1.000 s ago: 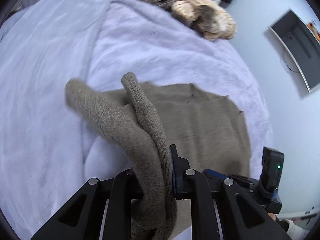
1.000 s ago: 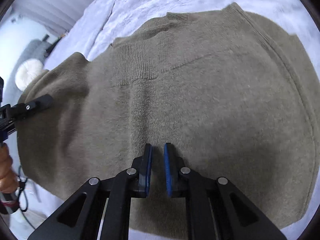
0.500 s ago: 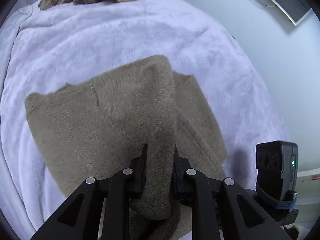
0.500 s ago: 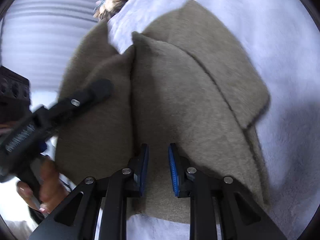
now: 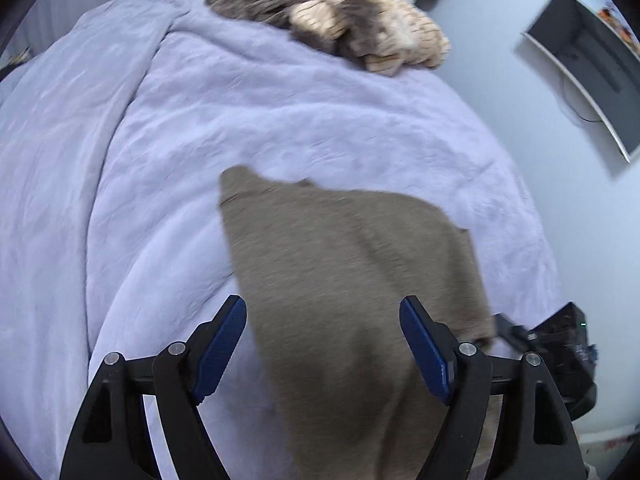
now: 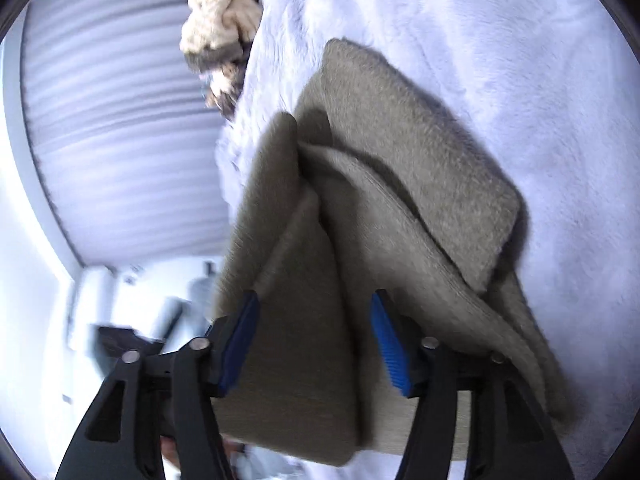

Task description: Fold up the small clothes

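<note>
I've just let both tools spring apart: the left tool (image 5: pixel 322 334) and the right tool (image 6: pixel 316 336) stand wide, the olive sweater (image 5: pixel 352 280) between their pads but gripped by neither. It lies folded over on the lavender bed cover (image 5: pixel 160 140), so this fold looks laid. Next I'd smooth the loose layers or take fresh edges for another fold.

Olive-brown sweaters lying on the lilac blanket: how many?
1: the olive-brown sweater, folded, near the blanket's front edge. The beige knit pile at the far end may hide others.
</note>
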`<action>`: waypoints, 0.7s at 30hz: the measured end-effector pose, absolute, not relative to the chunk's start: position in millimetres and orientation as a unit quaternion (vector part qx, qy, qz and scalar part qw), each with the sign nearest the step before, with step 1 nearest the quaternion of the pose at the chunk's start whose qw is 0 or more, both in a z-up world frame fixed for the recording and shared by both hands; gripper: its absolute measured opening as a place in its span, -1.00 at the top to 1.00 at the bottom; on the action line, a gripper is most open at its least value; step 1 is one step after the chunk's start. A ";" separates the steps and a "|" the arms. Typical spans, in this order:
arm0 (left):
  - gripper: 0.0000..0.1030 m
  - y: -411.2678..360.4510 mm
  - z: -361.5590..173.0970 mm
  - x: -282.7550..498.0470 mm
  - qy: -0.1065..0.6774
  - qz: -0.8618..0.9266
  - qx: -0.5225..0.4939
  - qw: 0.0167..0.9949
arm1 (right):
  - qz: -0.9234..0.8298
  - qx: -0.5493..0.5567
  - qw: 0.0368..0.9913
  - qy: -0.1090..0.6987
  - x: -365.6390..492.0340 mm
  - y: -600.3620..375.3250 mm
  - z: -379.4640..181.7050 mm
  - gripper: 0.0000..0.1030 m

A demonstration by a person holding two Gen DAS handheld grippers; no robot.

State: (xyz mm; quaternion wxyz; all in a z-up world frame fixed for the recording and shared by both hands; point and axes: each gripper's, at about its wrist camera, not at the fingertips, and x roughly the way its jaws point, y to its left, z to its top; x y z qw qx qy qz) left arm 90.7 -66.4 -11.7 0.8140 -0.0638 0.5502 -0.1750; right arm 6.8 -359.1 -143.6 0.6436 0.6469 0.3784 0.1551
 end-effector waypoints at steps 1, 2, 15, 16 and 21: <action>-0.55 -57.1 -24.2 90.5 0.561 -0.156 -0.067 0.810 | 0.164 0.650 0.640 0.375 8.7 -359.3 -137.2 -0.28; -0.55 -50.0 -36.8 89.6 0.572 -0.138 -0.067 0.806 | 0.174 0.648 0.639 0.376 16.0 -354.2 -136.3 -0.28; -0.55 -45.2 -51.3 76.9 0.573 -0.128 -0.061 0.807 | 0.153 0.362 0.784 0.480 87.6 -312.3 -72.9 0.69; -0.55 -48.3 -44.3 75.7 0.564 -0.138 -0.057 0.812 | 0.163 0.354 0.802 0.453 82.1 -313.8 -57.6 0.70; -0.55 -82.6 -47.0 74.5 0.554 -0.162 -0.004 0.817 | 0.123 0.339 0.827 0.431 68.0 -338.8 -48.7 0.70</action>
